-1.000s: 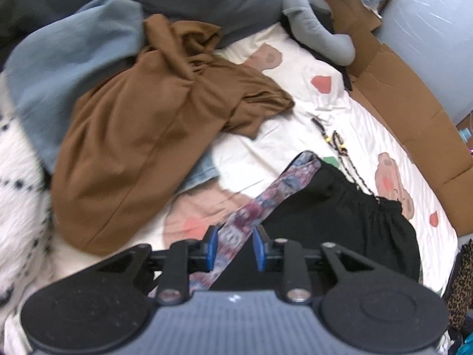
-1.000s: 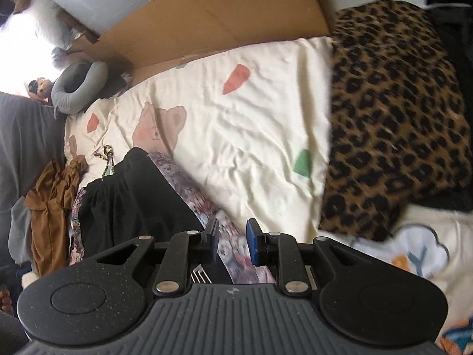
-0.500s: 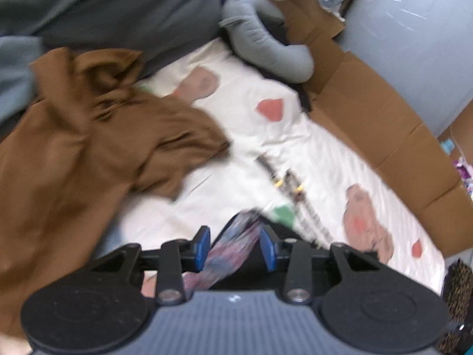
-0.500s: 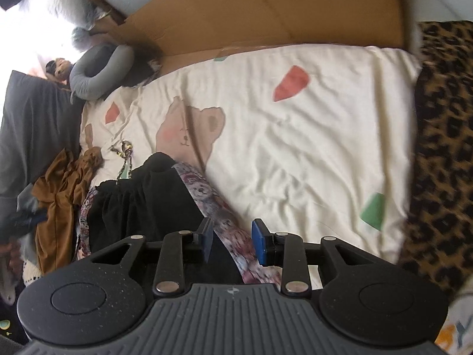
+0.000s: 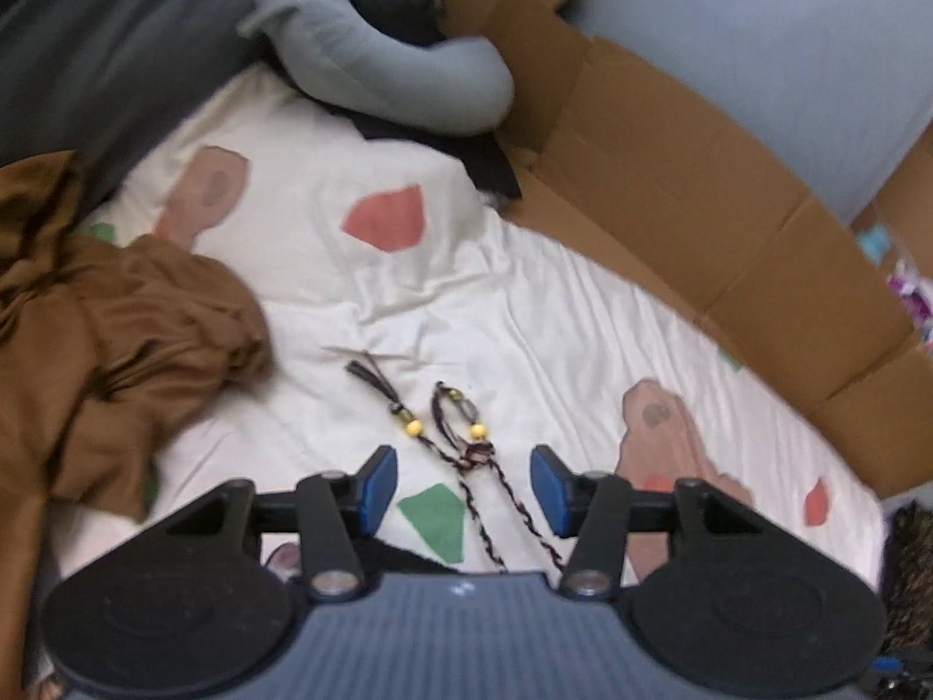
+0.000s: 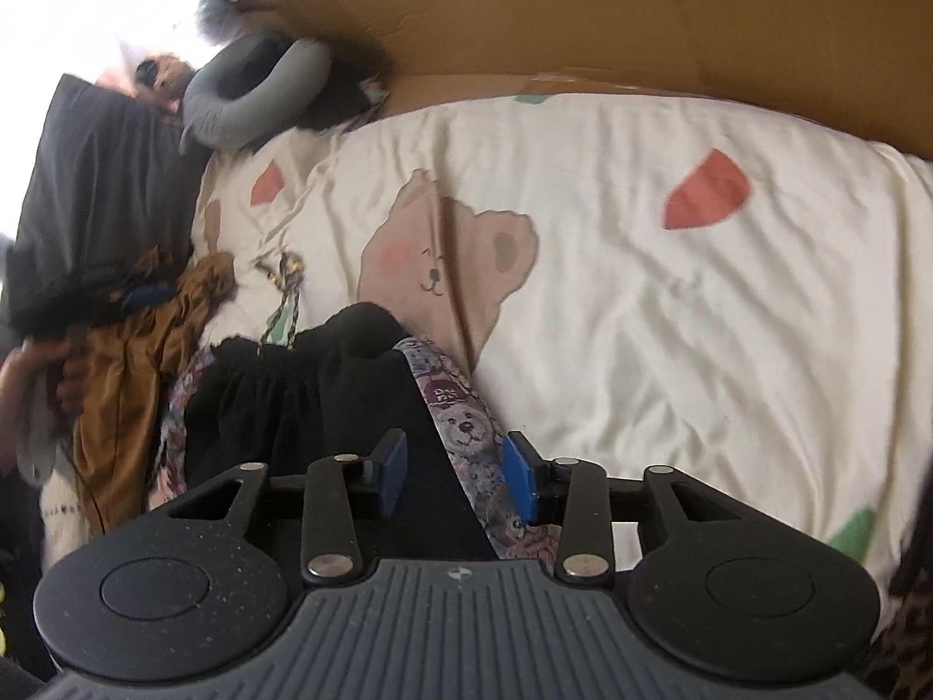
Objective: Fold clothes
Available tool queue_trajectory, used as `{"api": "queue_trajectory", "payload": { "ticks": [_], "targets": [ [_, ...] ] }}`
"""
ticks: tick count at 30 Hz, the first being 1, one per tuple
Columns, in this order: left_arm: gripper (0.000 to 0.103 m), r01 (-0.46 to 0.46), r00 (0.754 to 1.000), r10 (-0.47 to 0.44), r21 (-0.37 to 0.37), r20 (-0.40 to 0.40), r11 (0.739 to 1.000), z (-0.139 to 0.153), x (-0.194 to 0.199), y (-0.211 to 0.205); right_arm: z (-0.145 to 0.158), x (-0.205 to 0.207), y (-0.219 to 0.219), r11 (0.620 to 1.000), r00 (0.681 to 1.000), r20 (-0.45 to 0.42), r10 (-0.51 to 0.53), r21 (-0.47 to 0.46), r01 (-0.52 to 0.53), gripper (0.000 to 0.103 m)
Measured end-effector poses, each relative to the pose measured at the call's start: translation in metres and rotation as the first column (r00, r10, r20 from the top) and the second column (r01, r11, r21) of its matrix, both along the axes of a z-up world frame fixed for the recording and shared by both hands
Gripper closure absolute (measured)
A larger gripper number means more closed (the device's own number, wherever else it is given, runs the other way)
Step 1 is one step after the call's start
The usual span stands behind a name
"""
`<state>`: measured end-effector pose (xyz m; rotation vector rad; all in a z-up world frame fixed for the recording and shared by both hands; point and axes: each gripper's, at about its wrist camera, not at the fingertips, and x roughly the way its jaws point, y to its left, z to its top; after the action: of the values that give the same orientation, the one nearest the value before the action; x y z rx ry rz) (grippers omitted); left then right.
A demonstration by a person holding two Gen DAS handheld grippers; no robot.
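Behind the cream bear-print bedsheet (image 6: 670,315), brown cardboard (image 5: 688,175) lines the wall.

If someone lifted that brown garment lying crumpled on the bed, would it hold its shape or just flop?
The crumpled brown garment would probably flop: it lies in soft, deep folds on the cream bear-print sheet. It looks thin and drapey, so likely light. Its slight sheen hints it could slip a little in a grip.

Ahead of your left gripper (image 5: 463,487) the beaded cords (image 5: 460,443) lie on the bedsheet (image 5: 525,303), crumpled garment (image 5: 116,338) to their left. Neck pillow (image 5: 385,76) sits beyond, cardboard (image 5: 700,204) along the right. Your right gripper (image 6: 455,469) straddles the printed band (image 6: 466,431) edging the skirt (image 6: 303,402).
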<state>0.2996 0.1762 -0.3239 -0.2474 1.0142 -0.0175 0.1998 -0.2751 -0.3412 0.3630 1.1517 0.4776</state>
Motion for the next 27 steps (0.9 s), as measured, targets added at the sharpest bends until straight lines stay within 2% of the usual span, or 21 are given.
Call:
{"api": "queue_trajectory", "payload": {
  "ticks": [3,7,12,16,20,25,27],
  "targets": [
    [0.045,0.024,0.999,-0.024,0.024,-0.031,0.999,-0.019,0.016,-0.013,-0.011,0.007,0.010,1.000,1.000,-0.001,0.002,0.006,-0.002,0.059],
    [0.039,-0.003,0.999,0.005,0.030,-0.054,1.000,-0.045,0.028,-0.019,-0.025,0.006,0.019,1.000,1.000,0.006,-0.008,0.028,0.008,0.059],
    [0.038,-0.061,0.994,0.066,0.059,-0.090,0.996,-0.070,0.035,-0.022,-0.050,-0.001,0.026,0.998,0.999,-0.022,-0.034,0.053,0.035,0.058],
    [0.034,-0.063,0.994,0.067,0.049,-0.084,0.997,-0.084,0.037,-0.023,-0.058,-0.001,0.034,0.999,1.000,-0.016,-0.014,0.036,0.014,0.058],
    [0.033,-0.047,0.996,0.049,0.016,-0.080,0.999,-0.094,0.041,-0.025,-0.056,-0.004,0.036,0.999,1.000,0.004,0.008,0.031,-0.008,0.058],
    [0.034,-0.081,0.993,0.086,0.067,-0.082,0.994,-0.102,0.049,-0.029,-0.059,-0.005,0.031,0.999,1.000,-0.004,-0.006,0.038,0.006,0.058],
    [0.037,-0.082,0.992,0.089,0.075,-0.091,0.994,-0.107,0.054,-0.032,-0.060,-0.006,0.030,0.999,1.000,-0.005,-0.011,0.041,0.012,0.058]
  ]
}}
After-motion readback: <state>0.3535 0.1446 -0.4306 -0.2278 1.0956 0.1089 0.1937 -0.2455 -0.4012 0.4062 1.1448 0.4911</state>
